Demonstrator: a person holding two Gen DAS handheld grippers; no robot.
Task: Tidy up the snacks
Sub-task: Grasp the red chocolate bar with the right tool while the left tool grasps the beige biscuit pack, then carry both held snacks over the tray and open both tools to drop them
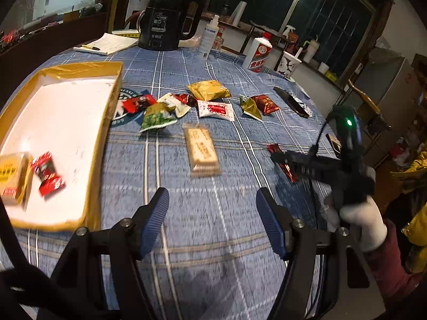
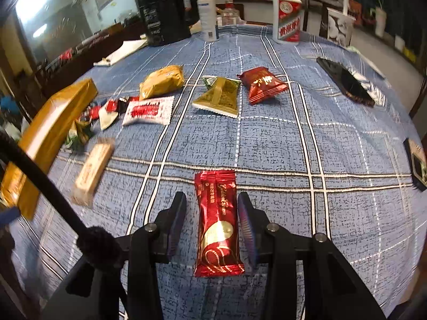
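Note:
A gold-rimmed white tray [image 1: 66, 112] sits at the left and holds a tan packet [image 1: 12, 176] and a red packet [image 1: 48, 173]. Several snack packets lie scattered on the blue plaid cloth, among them a beige biscuit bar [image 1: 202, 149]. My left gripper [image 1: 213, 221] is open and empty, low over the cloth in front of the bar. My right gripper [image 2: 212, 226] is open with its fingers on either side of a long red foil bar [image 2: 217, 221] that lies flat on the cloth. That bar also shows in the left wrist view [image 1: 284, 164].
A black kettle [image 1: 168, 18], a spray bottle [image 1: 209, 36] and a white liquor bottle [image 1: 259, 52] stand at the back. A notepad [image 1: 106, 44] lies at the back left. A dark phone [image 2: 344, 80] lies at the right. A gold tray wall [image 2: 50, 130] rises at the left.

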